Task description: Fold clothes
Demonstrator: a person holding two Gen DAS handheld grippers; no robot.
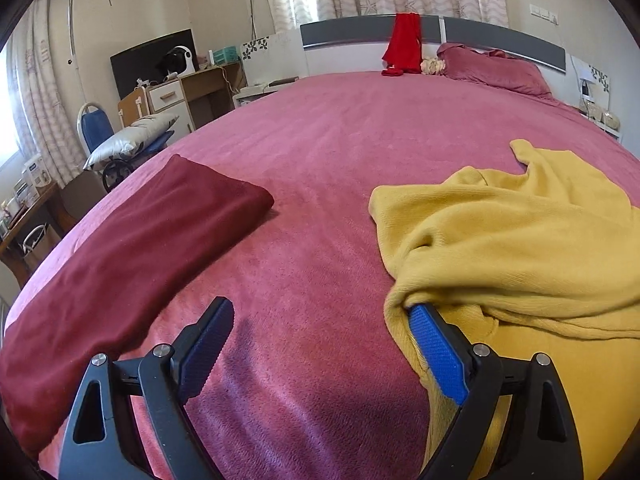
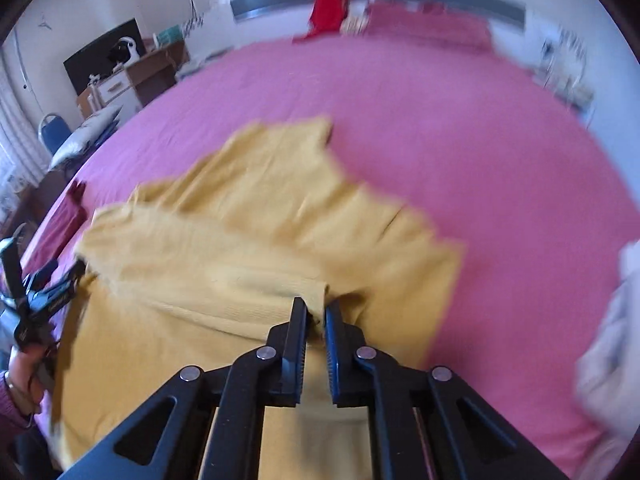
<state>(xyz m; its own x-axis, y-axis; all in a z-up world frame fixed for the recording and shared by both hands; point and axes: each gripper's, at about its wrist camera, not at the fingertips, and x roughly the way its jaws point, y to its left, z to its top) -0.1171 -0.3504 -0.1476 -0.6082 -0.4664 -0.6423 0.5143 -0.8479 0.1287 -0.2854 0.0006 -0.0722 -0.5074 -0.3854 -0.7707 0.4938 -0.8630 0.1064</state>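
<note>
Mustard-yellow knit, a rumpled garment (image 1: 516, 240), lies on the pink bedspread (image 1: 328, 152) ahead of both my tools. Only my left wrist view shows the folded maroon cloth (image 1: 120, 248) off to that tool's left; only the blurred right wrist view shows a hand (image 2: 24, 364) gripping the left gripper (image 2: 44, 292). My left gripper (image 1: 324, 316) stands wide, nothing clamped, its right finger (image 1: 438, 352) tucked under the garment's edge, its left over bare bedspread. My right gripper (image 2: 316, 320) is nearly closed, pinching a fold of the yellow garment (image 2: 248, 240) at its tips.
</note>
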